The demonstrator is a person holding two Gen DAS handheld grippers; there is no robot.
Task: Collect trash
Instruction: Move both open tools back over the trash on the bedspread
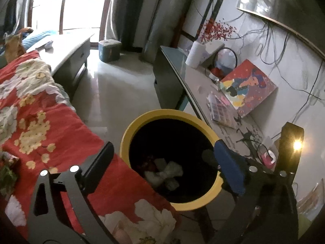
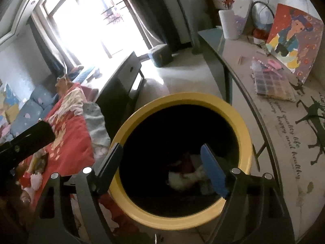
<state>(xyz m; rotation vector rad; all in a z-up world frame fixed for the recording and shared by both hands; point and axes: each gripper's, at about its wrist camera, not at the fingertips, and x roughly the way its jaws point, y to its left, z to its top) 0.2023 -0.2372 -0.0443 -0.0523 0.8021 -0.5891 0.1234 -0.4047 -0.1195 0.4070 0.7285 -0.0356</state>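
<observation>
1. Release over the round yellow-rimmed bin with the dark inside (image 1: 172,120) is judged to be the step in hand: both tools are held above its mouth with nothing between their fingers.
2. The left tool (image 1: 162,168) is seen with its jaws spread wide and empty; the right tool (image 2: 162,168) is likewise parted and empty.
3. Crumpled white paper trash (image 1: 166,172) is seen at the bottom of the bin, below the gap of each tool, beside something red that cannot be made out.
4. For a clean drop, the jaws should be kept over the middle of the bin's opening, away from its rim, until whatever was let go has settled.
5. The bin stands between the bed with the red floral quilt (image 1: 50,111) and the glass-topped surface (image 2: 270,122).
6. Further trash should then be looked for; small items lying on the quilt near the bin cannot be identified with certainty.
</observation>
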